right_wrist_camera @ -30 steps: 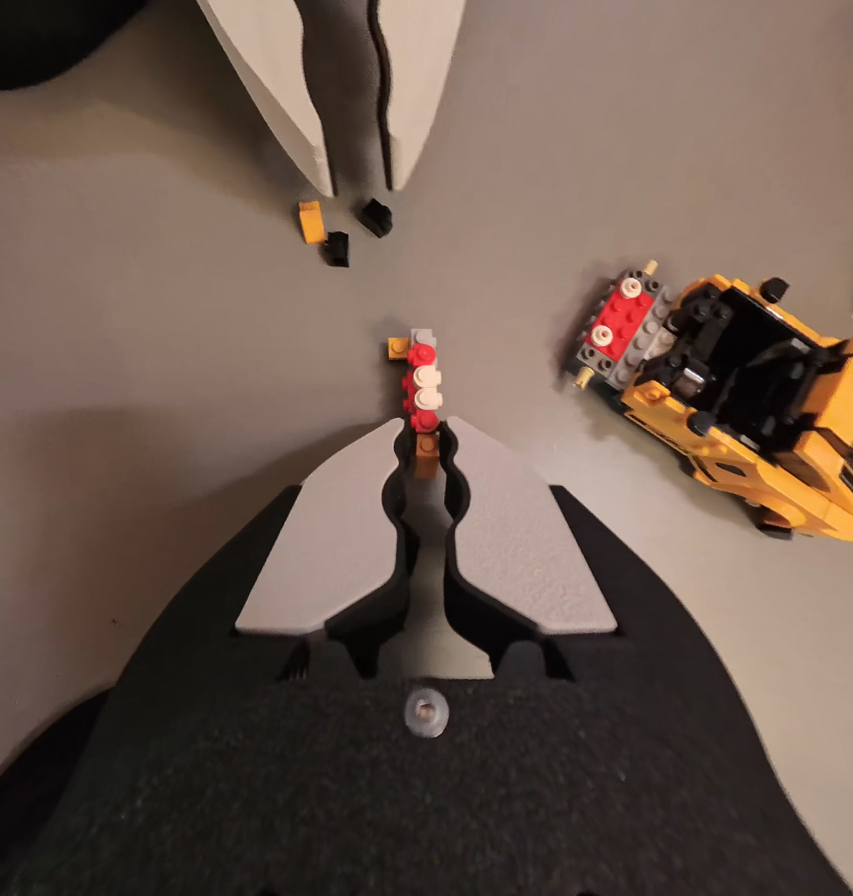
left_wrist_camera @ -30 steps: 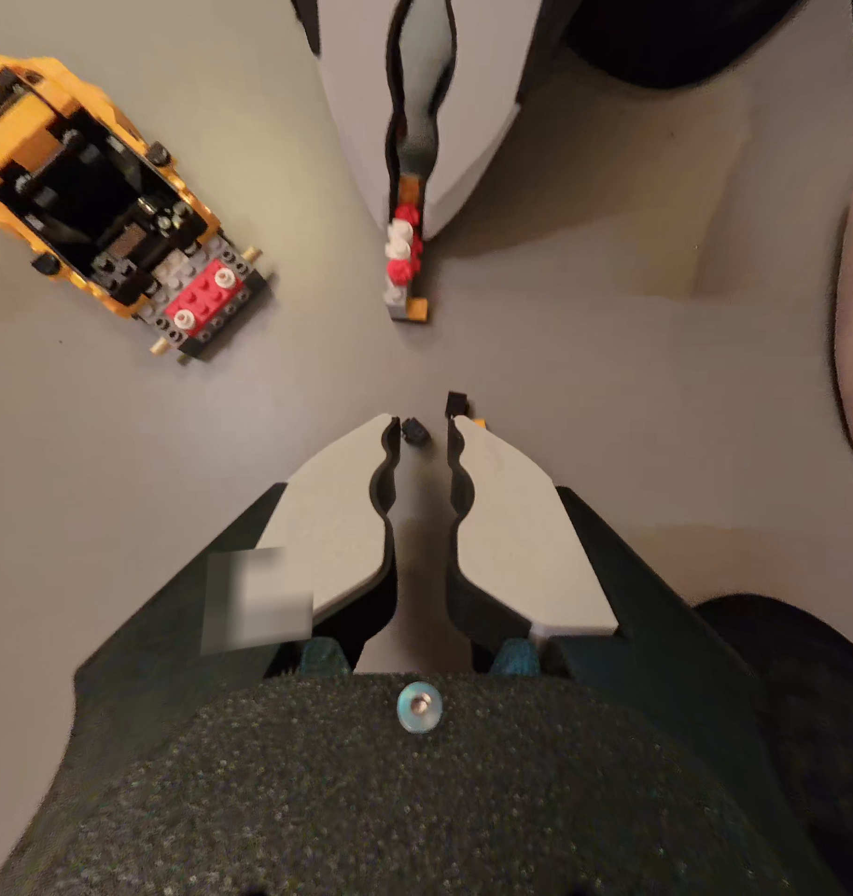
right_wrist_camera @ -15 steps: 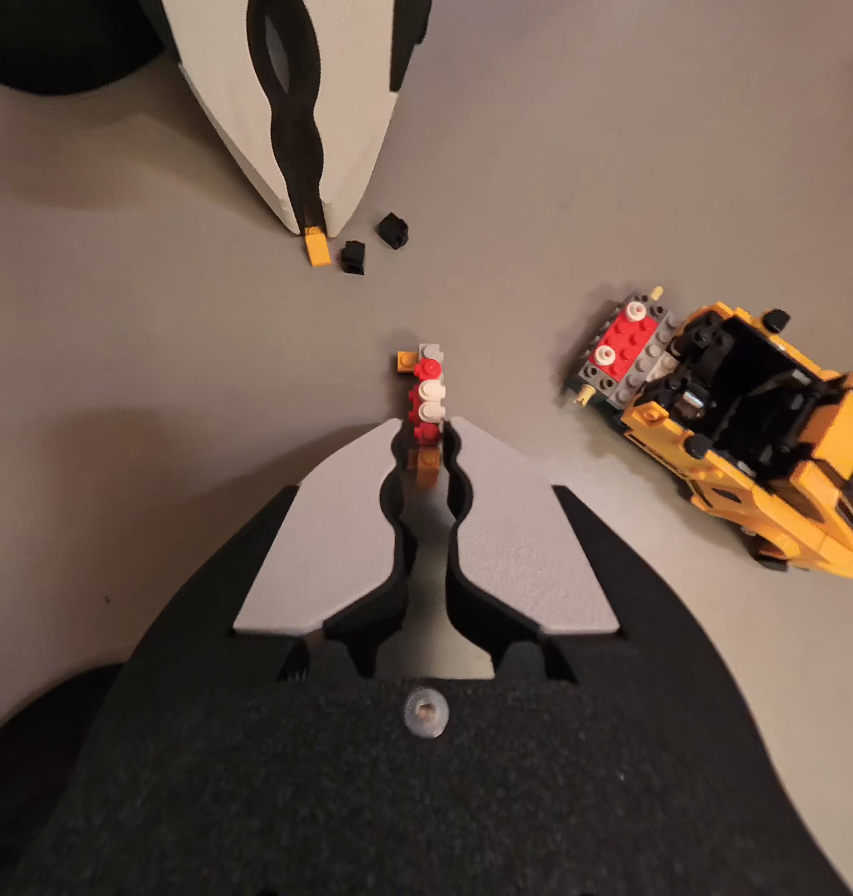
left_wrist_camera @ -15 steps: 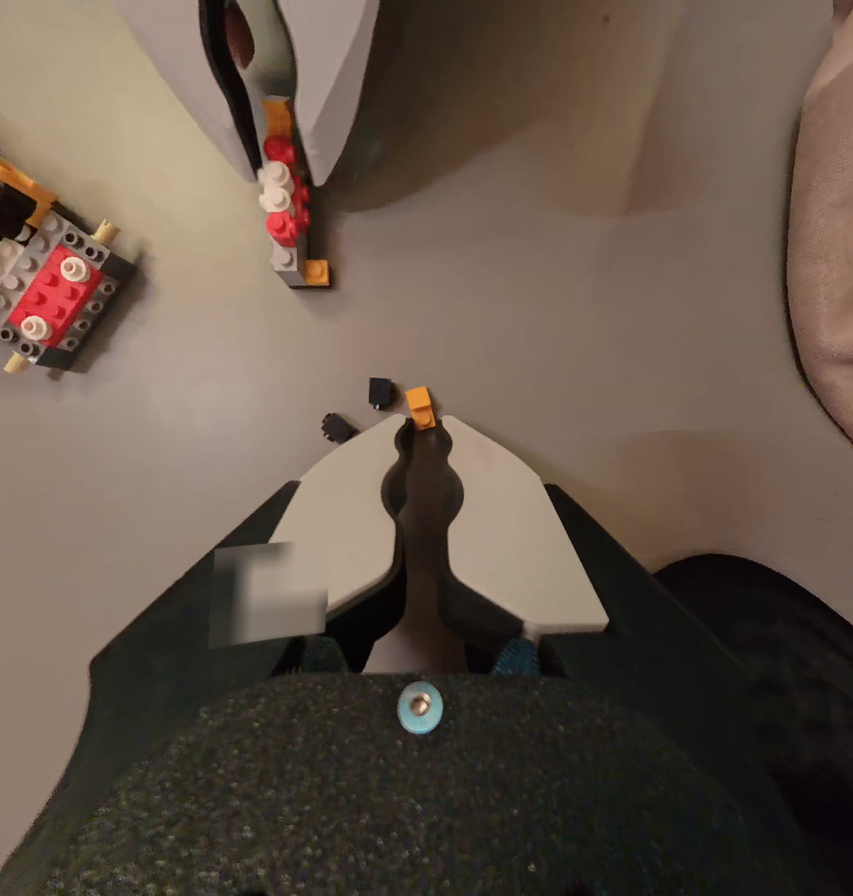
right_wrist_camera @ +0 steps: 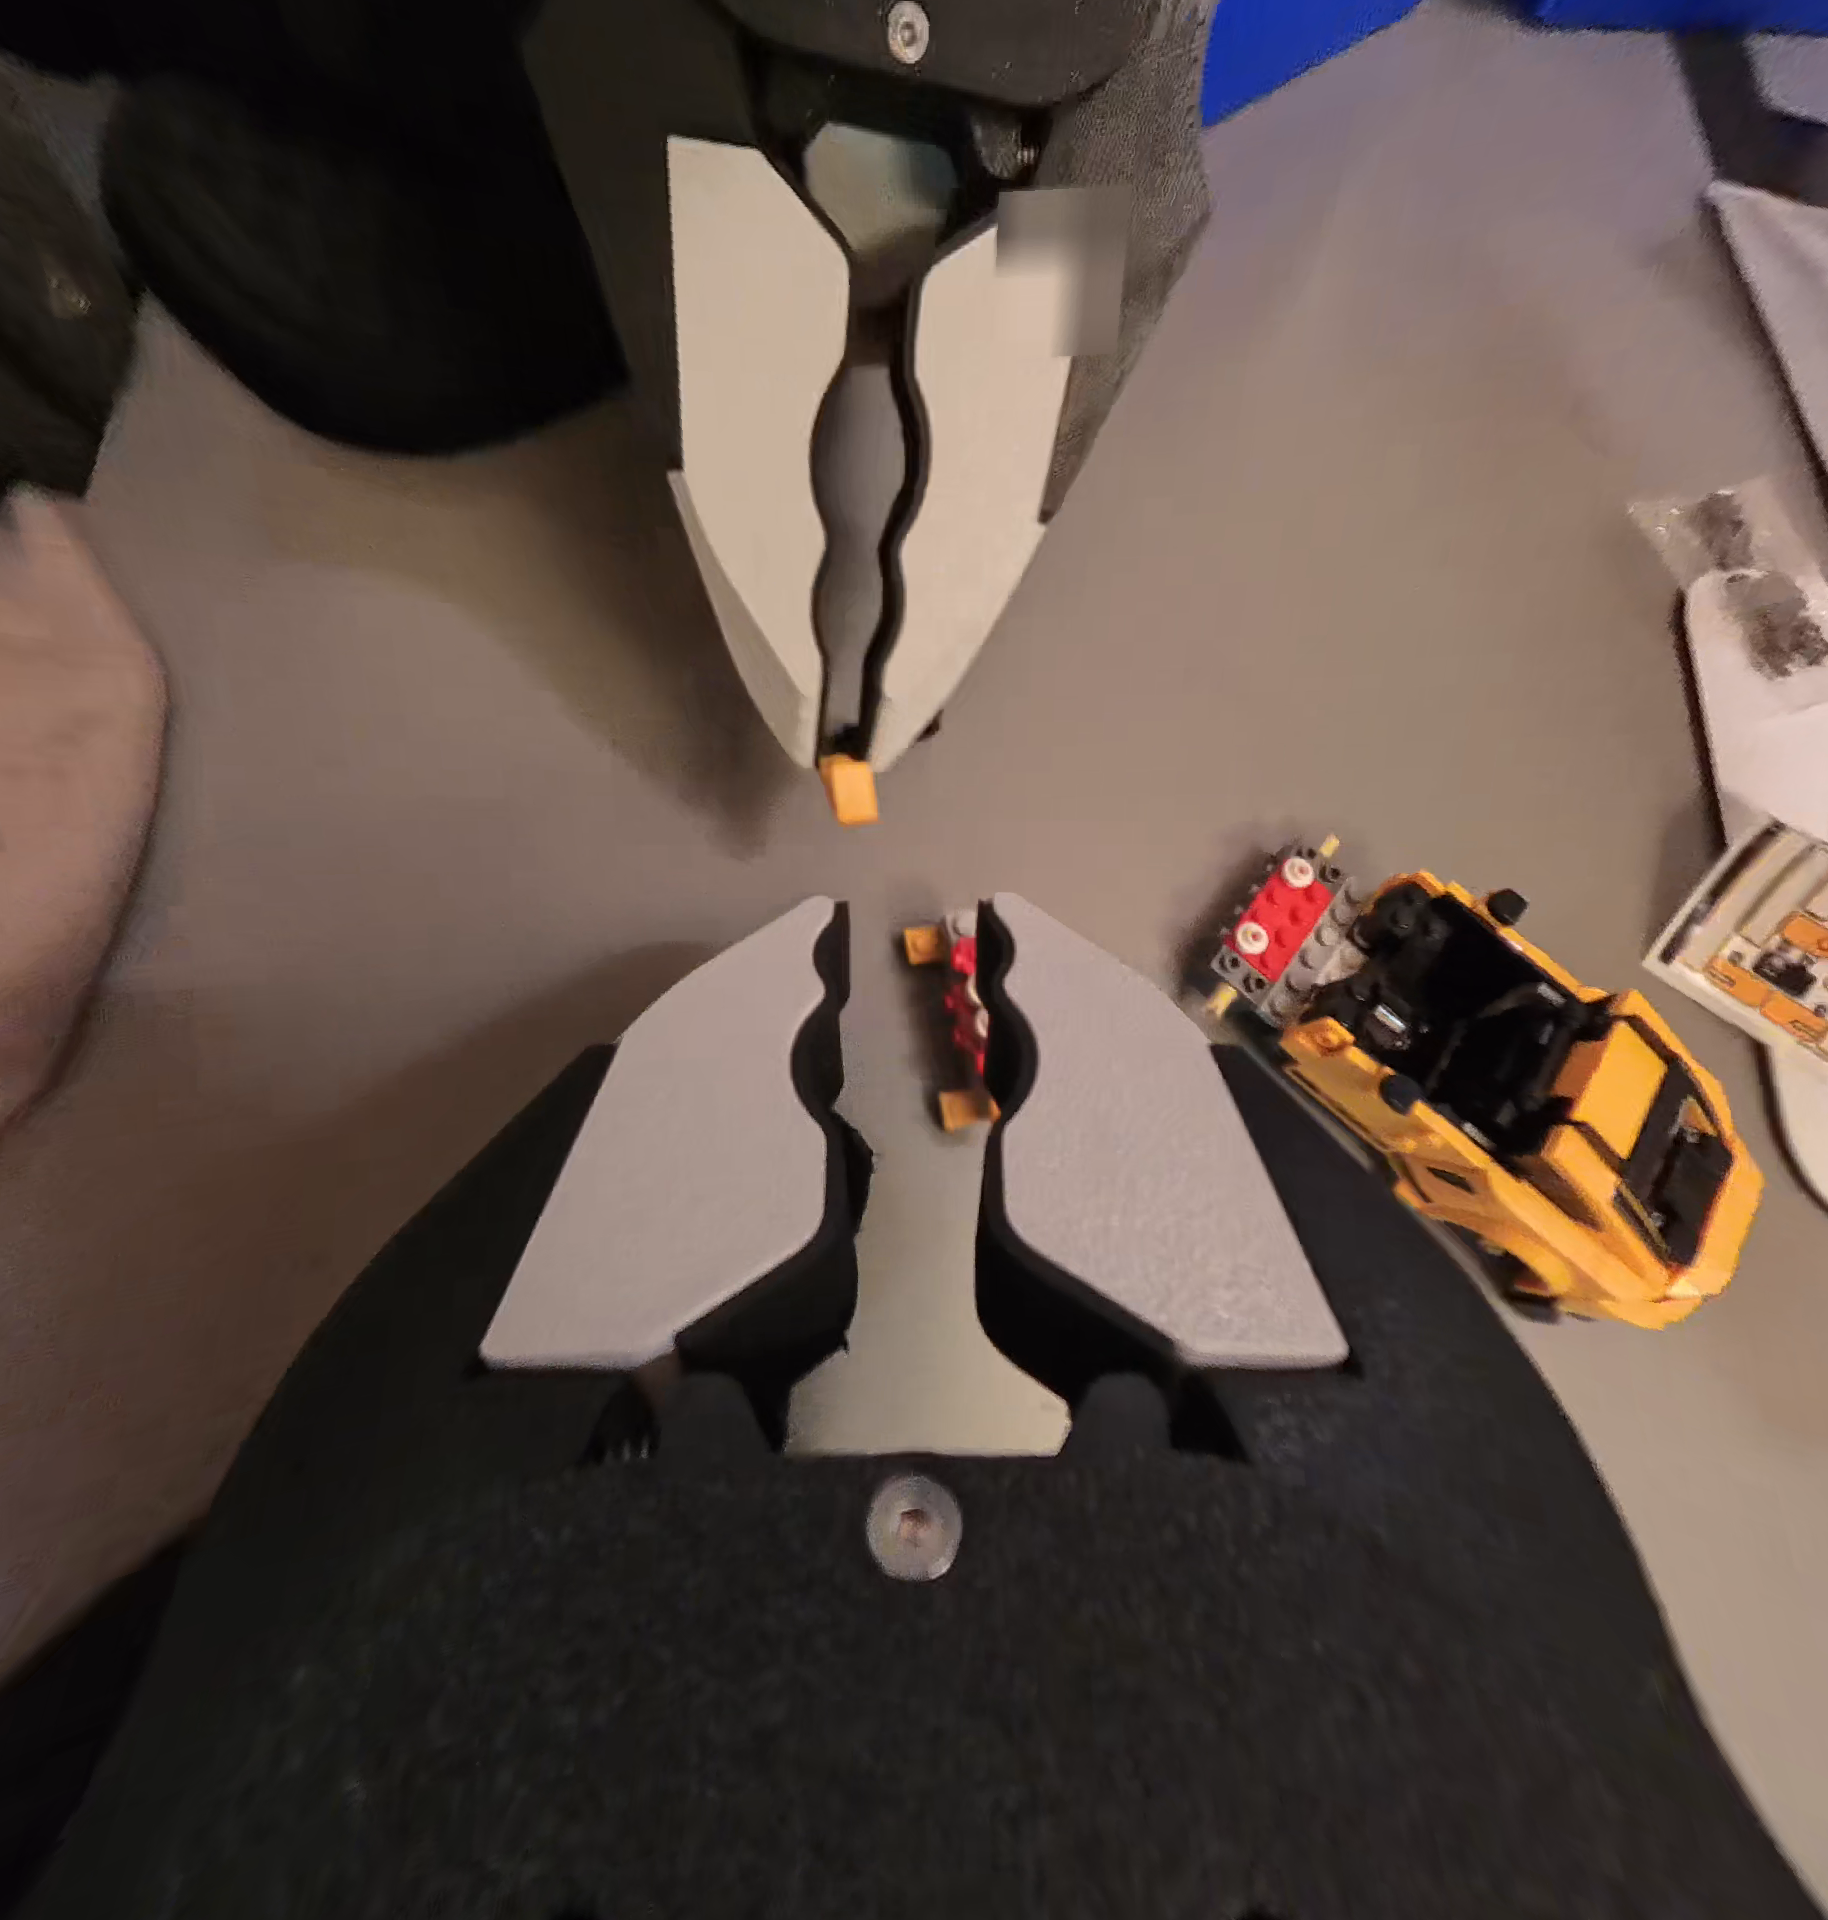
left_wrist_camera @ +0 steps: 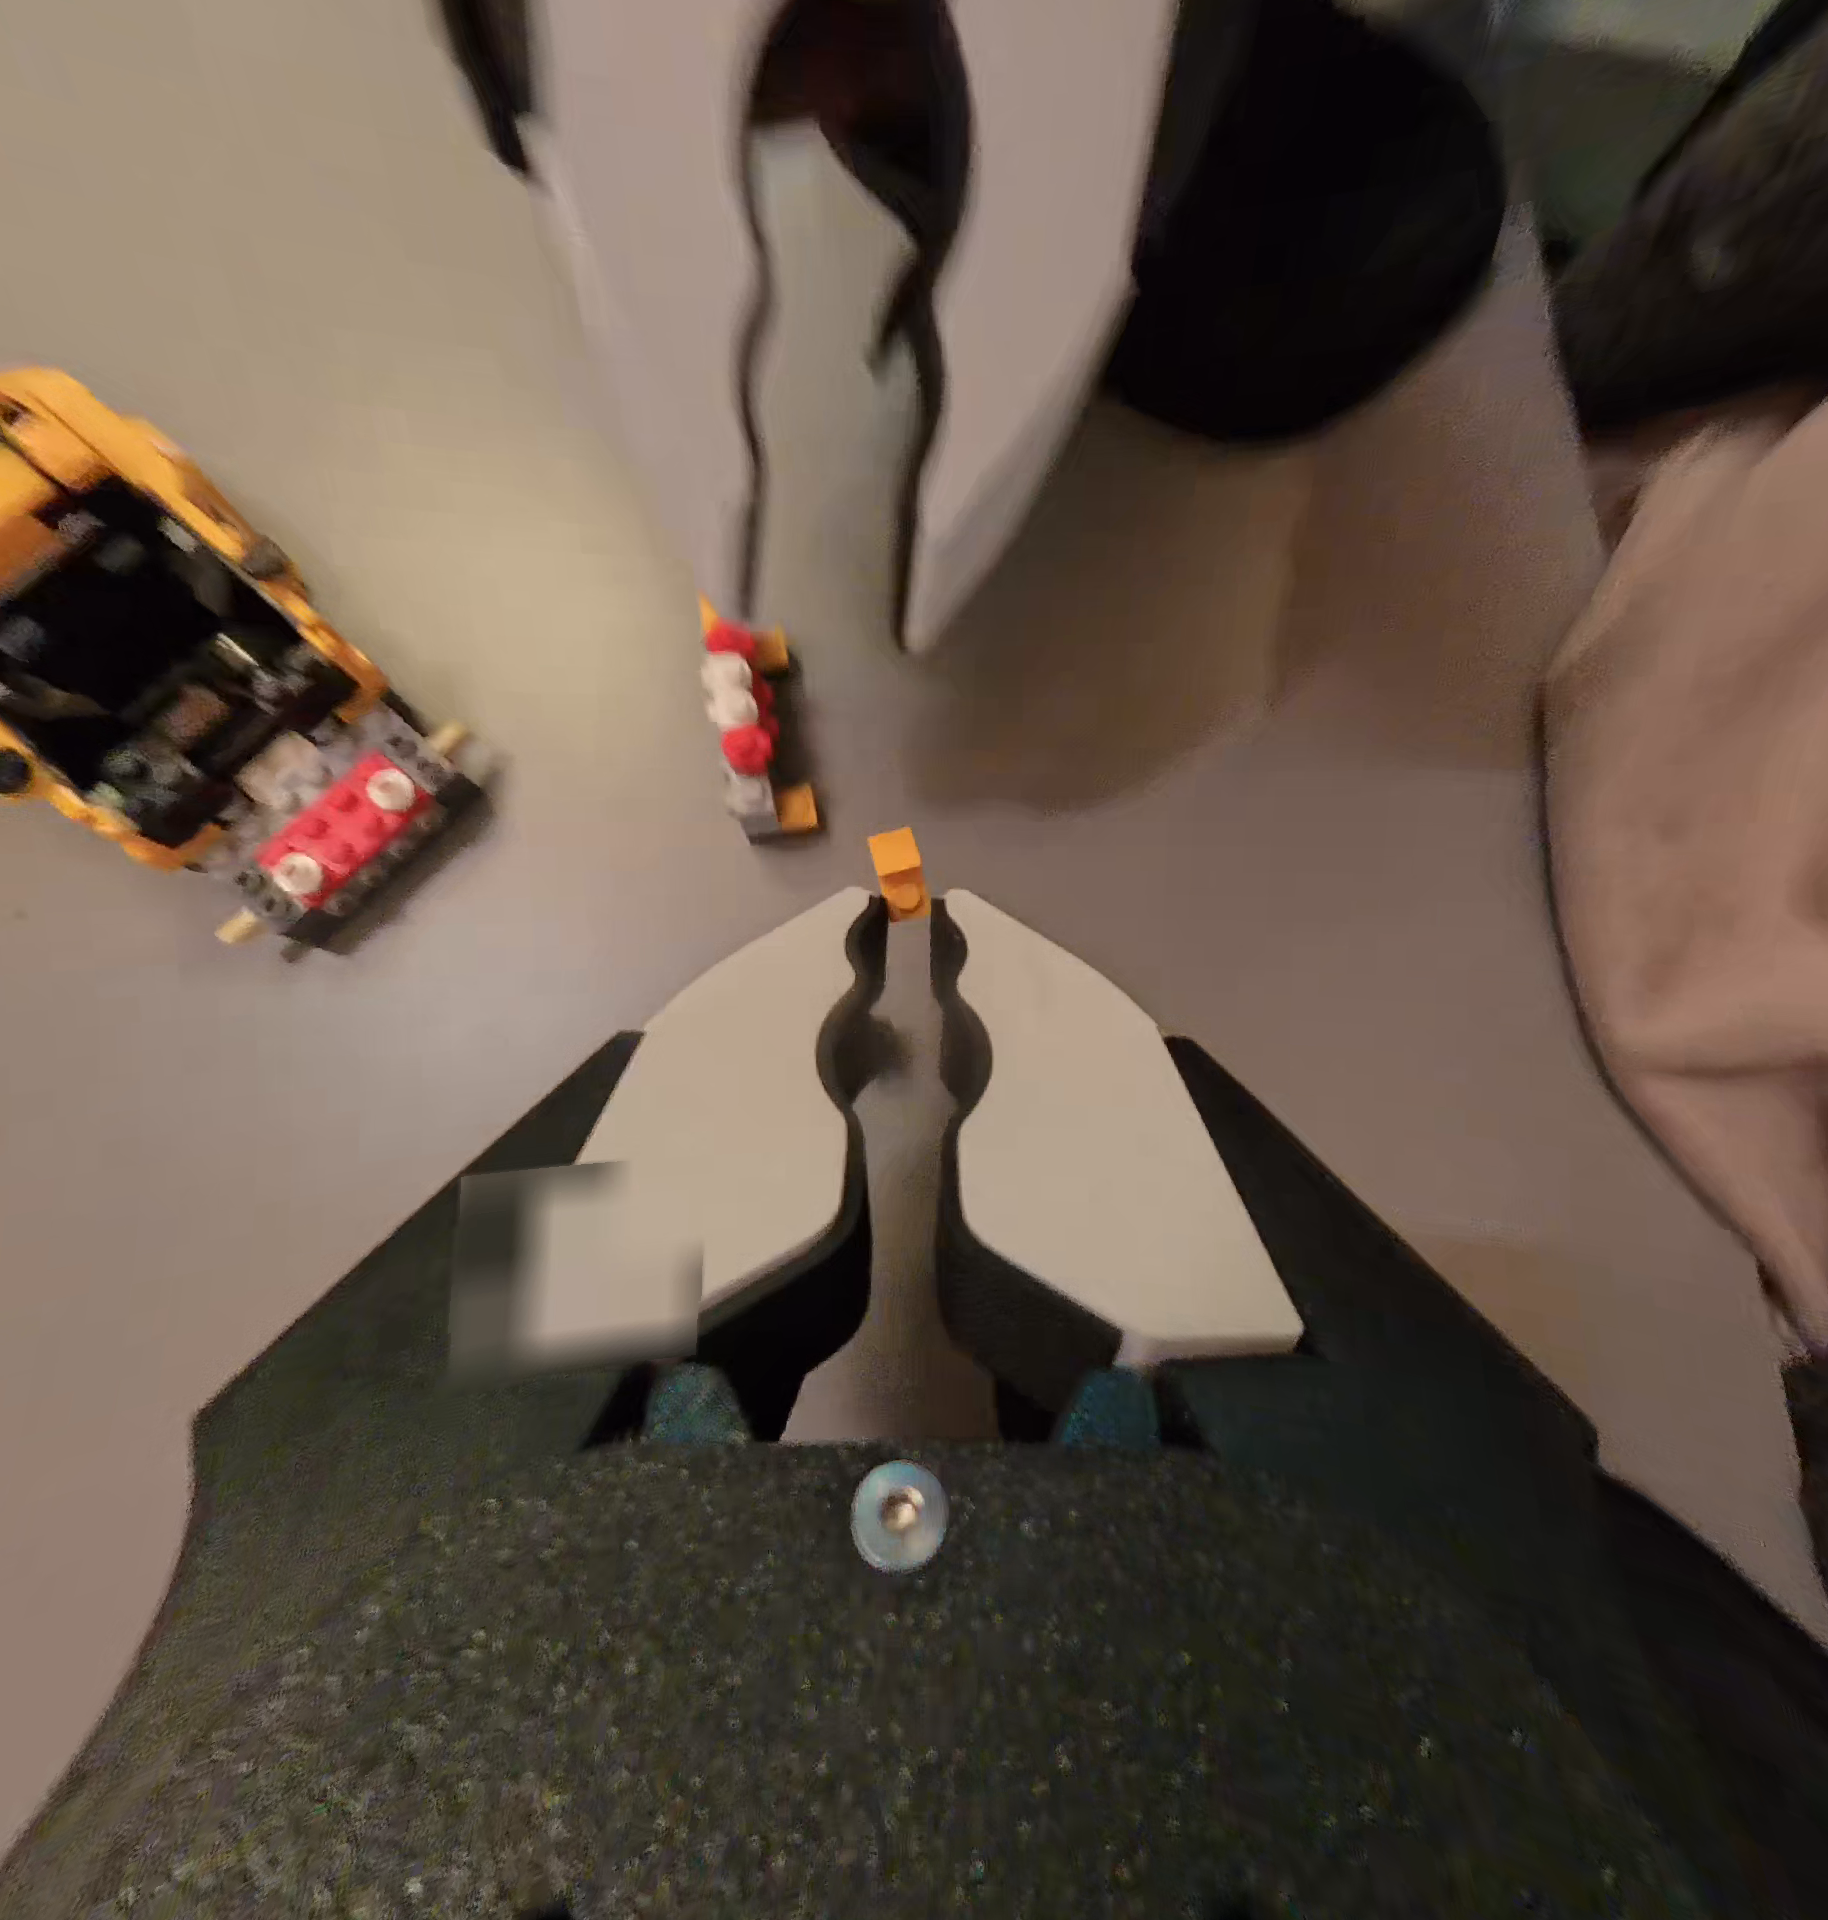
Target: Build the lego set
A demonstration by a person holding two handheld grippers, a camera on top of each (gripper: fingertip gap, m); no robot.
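My left gripper (left_wrist_camera: 905, 904) is shut on a small orange brick (left_wrist_camera: 897, 874) and holds it above the grey table; the brick also shows in the right wrist view (right_wrist_camera: 849, 788). My right gripper (right_wrist_camera: 912, 914) is open. A small strip of red, white, grey and orange bricks (right_wrist_camera: 954, 1013) lies on the table between its fingers, close to the right one; the strip also shows in the left wrist view (left_wrist_camera: 752, 727). The half-built orange and black car (right_wrist_camera: 1492, 1081) lies to the right, and at the left in the left wrist view (left_wrist_camera: 151, 665).
White paper sheets, a sticker sheet (right_wrist_camera: 1772, 956) and a clear bag of small dark parts (right_wrist_camera: 1741, 582) lie at the far right. A pale cloth-like shape (left_wrist_camera: 1720, 831) fills the right edge of the left wrist view. A dark rounded object (right_wrist_camera: 349, 270) sits behind the left gripper. About 5 cm separates my left fingertips from my right.
My left gripper closed on the orange brick and lifted it toward the strip. My right gripper opened, let go of the strip and pulled up; the strip now lies on the table.
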